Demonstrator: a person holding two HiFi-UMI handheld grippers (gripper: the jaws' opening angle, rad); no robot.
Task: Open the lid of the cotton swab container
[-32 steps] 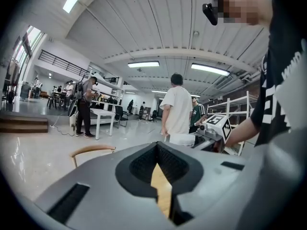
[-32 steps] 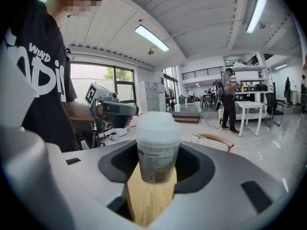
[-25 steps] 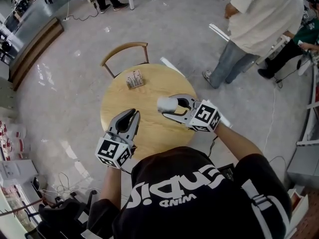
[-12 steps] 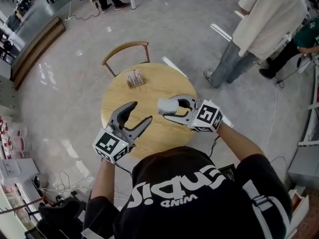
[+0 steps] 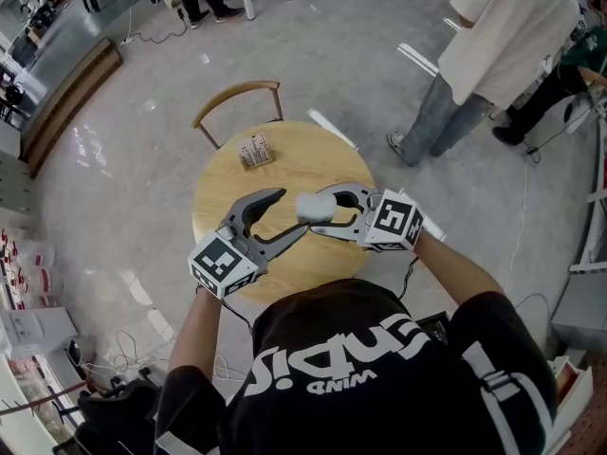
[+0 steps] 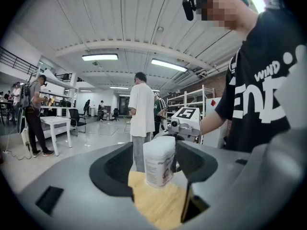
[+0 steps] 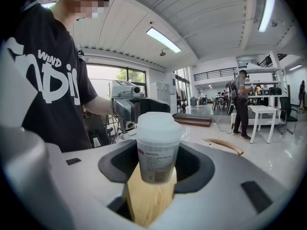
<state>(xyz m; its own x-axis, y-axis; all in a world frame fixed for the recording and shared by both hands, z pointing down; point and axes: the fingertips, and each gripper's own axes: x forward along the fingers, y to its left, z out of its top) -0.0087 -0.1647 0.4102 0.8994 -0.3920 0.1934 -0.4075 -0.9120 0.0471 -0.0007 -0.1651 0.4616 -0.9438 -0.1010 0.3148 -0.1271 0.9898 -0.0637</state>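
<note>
round wooden table (image 5: 289, 164) on a grey polished floor (image 5: 142, 188), open workshop hall around it. a wooden chair (image 5: 237, 91) is tucked in at the table's far edge, and a small holder (image 5: 254, 150) of upright pieces sits on the far side of the top; what the pieces are we cannot make out. a standing person (image 5: 493, 36) in a pale shirt is off to the far right, well apart from the table. we note the right gripper (image 5: 323, 210) over the near right part of the table, its jaws clamped on the cotton swab container (image 5: 313, 204). in the right gripper view the container fills the space between the two jaws, held by its labelled body, with the pale lid (image 7: 159, 124) seated on the end that sticks out past the jaws. the container is held above the wood, not resting on it. the left gripper (image 5: 288, 213) comes in from the near left with its jaws spread wide. in the left gripper view the container stands between these jaws, with a clear gap on one side and only a narrow one on the other, and neither pad presses on it. the two grippers face each other across the container, and their tips are just beside one another.
</note>
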